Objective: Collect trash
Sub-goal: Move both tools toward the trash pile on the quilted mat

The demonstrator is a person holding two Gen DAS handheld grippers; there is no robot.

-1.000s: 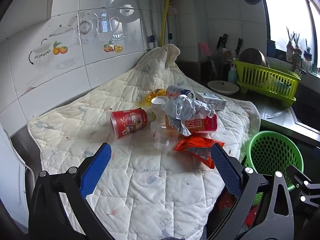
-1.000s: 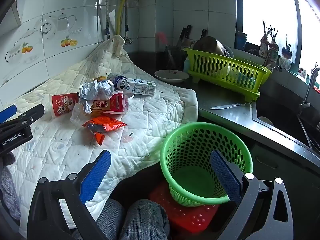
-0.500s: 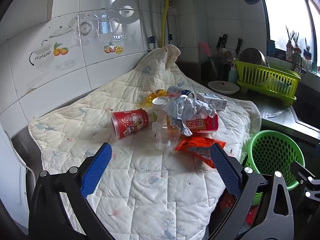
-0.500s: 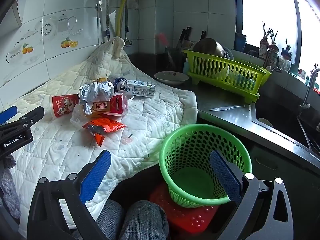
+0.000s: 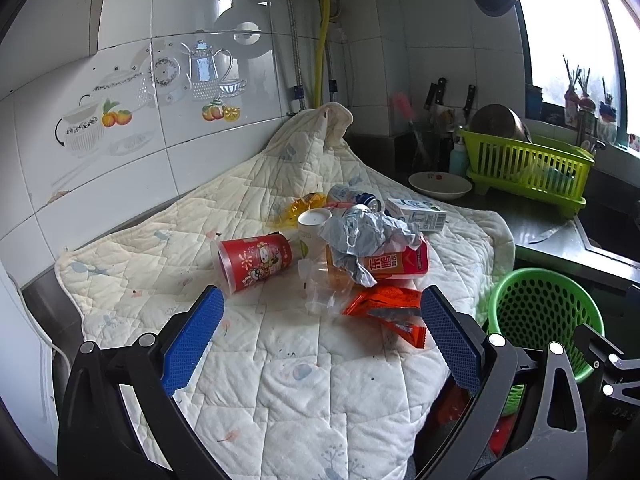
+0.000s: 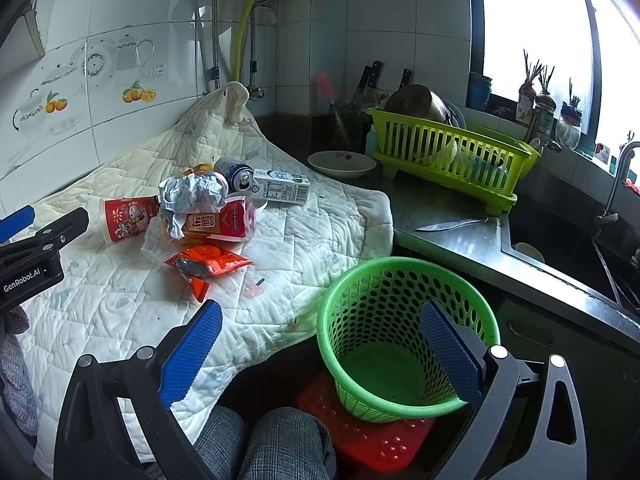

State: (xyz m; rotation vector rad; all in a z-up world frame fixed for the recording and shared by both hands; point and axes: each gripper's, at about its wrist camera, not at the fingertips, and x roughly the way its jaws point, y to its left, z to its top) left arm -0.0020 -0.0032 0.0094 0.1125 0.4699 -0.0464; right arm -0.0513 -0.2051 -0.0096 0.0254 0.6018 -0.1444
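Observation:
A heap of trash lies on a white quilted cloth: a red paper cup on its side, crumpled grey paper, a red-orange drink carton, an orange snack wrapper, a can and a white milk carton. My left gripper is open just short of the heap, holding nothing. My right gripper is open above the rim of the empty green basket, holding nothing. The same heap lies up and left of it.
A lime dish rack, a white bowl and a knife sit on the dark counter, with a sink at right. The basket stands on a red stool. A person's checked trouser legs are below.
Both grippers have crept slightly forward; the heap and basket sit a little lower in the views. Nothing was taken hold of.

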